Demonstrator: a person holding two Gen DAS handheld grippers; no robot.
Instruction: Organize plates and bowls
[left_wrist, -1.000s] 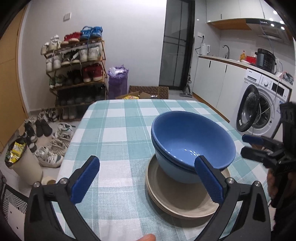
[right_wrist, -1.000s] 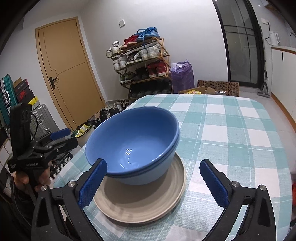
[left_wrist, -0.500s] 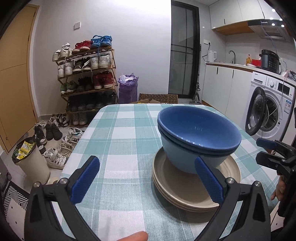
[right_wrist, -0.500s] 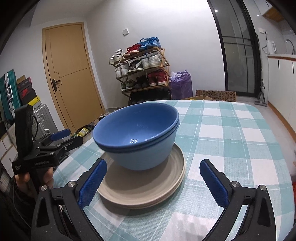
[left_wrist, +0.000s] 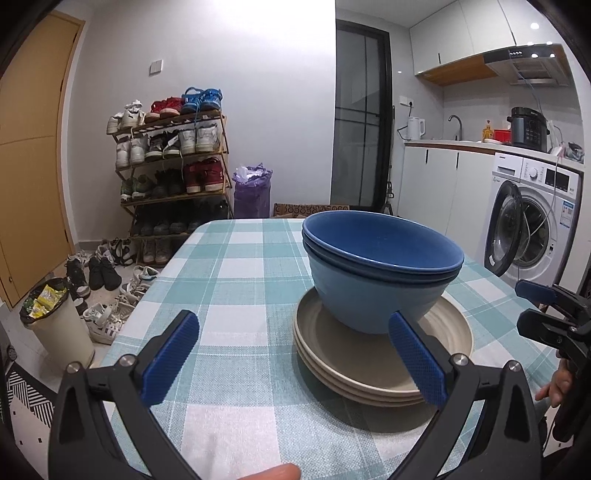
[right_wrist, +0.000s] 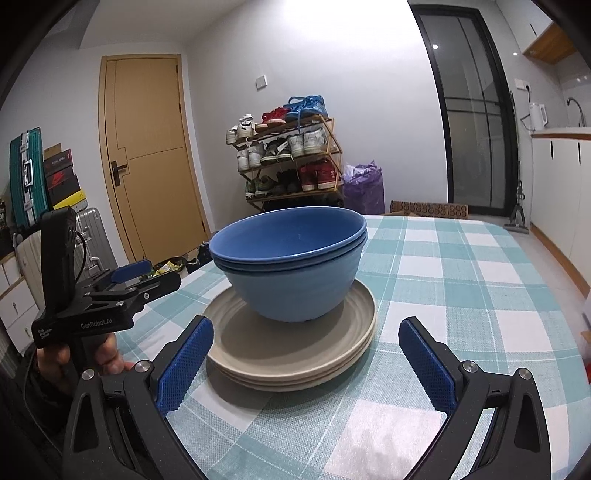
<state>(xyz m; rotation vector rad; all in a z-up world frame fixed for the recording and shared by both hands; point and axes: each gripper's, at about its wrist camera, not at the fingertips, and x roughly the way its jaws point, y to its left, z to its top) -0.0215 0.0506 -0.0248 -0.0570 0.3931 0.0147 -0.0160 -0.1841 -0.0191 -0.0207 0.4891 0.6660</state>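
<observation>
Two nested blue bowls (left_wrist: 376, 284) (right_wrist: 295, 277) stand upright on a stack of beige plates (left_wrist: 354, 358) (right_wrist: 291, 354) on the checked table (left_wrist: 236, 266). My left gripper (left_wrist: 292, 320) is open, low over the table, just short of the plates' near left rim, and holds nothing. My right gripper (right_wrist: 306, 325) is open too, facing the stack from the other near side, its fingers wider than the plates. Each view shows the other gripper beside the stack: the right one (left_wrist: 519, 306) and the left one (right_wrist: 162, 275), both hand-held.
A loaded shoe rack (left_wrist: 170, 166), loose shoes and a lined bin (left_wrist: 55, 325) stand off the table's left side. A washing machine (left_wrist: 532, 225) with its door ajar and a kitchen counter are to the right. A wooden door (right_wrist: 147, 162) and suitcases are further left.
Both grippers have come down to nearly table level, so I see the bowls from the side instead of from above. Bowls and plates have not moved; both grippers stay open.
</observation>
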